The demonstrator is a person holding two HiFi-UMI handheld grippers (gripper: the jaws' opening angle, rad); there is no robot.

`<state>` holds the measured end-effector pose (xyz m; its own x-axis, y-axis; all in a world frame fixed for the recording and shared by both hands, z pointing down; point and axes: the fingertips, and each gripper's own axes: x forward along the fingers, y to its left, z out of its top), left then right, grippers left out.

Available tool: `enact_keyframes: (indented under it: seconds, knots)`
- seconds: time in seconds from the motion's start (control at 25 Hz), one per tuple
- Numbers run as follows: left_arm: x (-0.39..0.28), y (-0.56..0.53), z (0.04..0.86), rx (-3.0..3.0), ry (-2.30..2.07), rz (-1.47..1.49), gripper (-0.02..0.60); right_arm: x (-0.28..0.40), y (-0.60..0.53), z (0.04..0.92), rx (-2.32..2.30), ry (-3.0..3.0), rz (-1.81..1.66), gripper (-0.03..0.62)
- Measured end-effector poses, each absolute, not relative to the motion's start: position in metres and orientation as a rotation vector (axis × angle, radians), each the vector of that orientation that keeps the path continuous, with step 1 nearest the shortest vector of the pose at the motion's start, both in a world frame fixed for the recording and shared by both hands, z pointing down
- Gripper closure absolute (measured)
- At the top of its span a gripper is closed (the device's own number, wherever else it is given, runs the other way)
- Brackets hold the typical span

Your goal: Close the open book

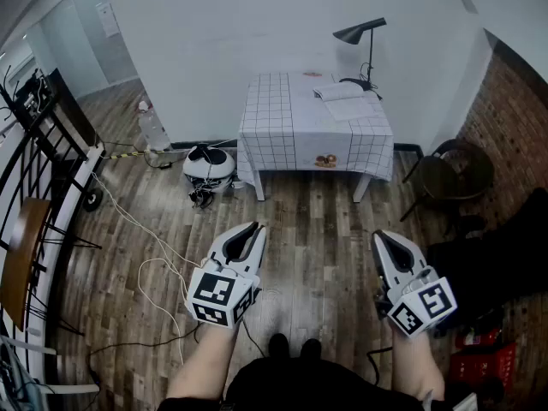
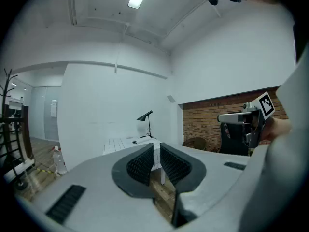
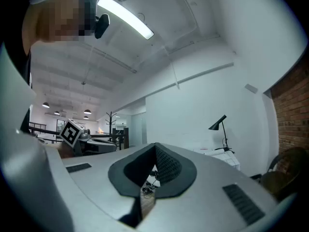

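Wood floor (image 1: 317,217) lies bare between grippers and the checked-cloth table (image 1: 282,131) at the wall. Dark chair (image 1: 454,176) to its right; white cables (image 1: 128,217) on the left. Open book (image 1: 347,103) lies at table's far right, beside lamp (image 1: 358,32). Left gripper (image 1: 251,228): jaws narrowly parted, empty. Right gripper (image 1: 383,236): clenched, empty.

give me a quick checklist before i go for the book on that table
1. Open white book lies spread on the checked-cloth table: ok.
2. Book within reach: not ok; the table stands well across the wooden floor from both grippers.
3. Left gripper free: ok; jaws slightly apart, nothing between them.
4. Right gripper free: ok; jaws together, nothing held.
5. Black desk lamp apart from the book: cannot tell; its base sits right by the far page.
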<state>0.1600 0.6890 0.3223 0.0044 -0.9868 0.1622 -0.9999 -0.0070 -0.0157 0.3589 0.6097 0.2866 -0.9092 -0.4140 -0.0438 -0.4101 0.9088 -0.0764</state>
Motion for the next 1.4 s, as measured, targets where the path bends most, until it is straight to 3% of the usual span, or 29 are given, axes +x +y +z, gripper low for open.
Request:
enact_keyframes:
  seconds: [0.84, 1.12, 1.4]
  knots:
    - [0.198, 0.712, 0.337, 2.1, -2.124, 0.17, 0.534, 0.404, 0.625, 0.31, -0.6, 3.071, -0.242, 0.591]
    - [0.16, 0.679, 0.345, 2.111, -2.123, 0.179, 0.534, 0.368, 0.6, 0.314, -0.588, 3.066, -0.254, 0.589]
    - [0.088, 0.623, 0.331, 2.227, -2.091, 0.04, 0.532, 0.282, 0.552, 0.322, -0.6, 3.09, -0.28, 0.589]
